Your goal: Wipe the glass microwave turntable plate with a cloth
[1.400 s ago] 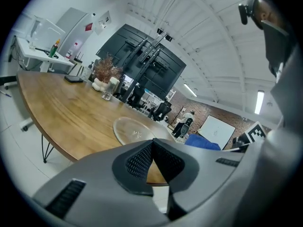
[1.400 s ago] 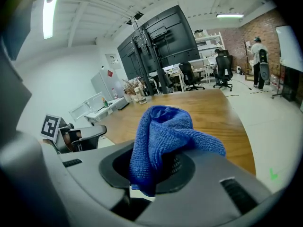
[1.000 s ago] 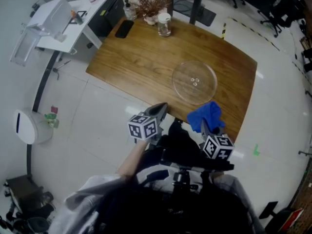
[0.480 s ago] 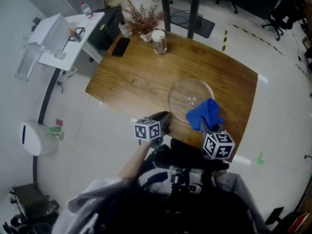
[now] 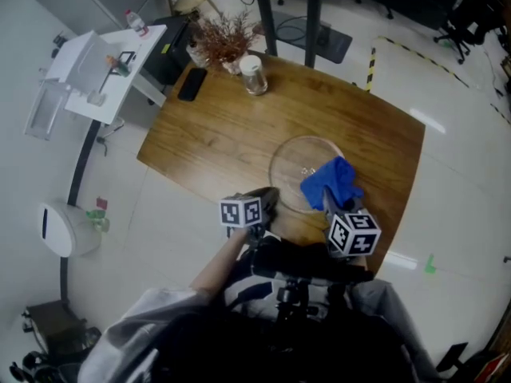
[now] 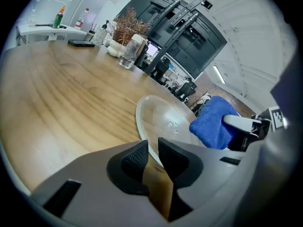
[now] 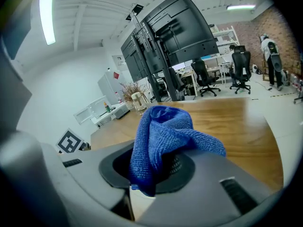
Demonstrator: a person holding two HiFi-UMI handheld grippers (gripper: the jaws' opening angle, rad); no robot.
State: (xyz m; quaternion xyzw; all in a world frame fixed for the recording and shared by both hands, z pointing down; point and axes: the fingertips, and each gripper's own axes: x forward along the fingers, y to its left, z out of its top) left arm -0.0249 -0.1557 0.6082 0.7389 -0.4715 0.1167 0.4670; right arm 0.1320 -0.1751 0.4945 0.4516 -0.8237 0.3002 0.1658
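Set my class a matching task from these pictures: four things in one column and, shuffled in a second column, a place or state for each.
Things
1. blue cloth
2. glass plate
3. black phone
4. jar

Places or states
A. lying at the far left edge of the wooden table
B. standing upright beside the dried plant
C. gripped in the right tool
D. clear, lying flat near the table's front edge

Pairs: 1-C, 2-D, 3-A, 4-B

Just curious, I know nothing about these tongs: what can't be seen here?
Glass plate: head view, near right part covered by the blue cloth.
Right tongs: right gripper view, cloth hides the gripping faces.
Jar contents: head view, too small.
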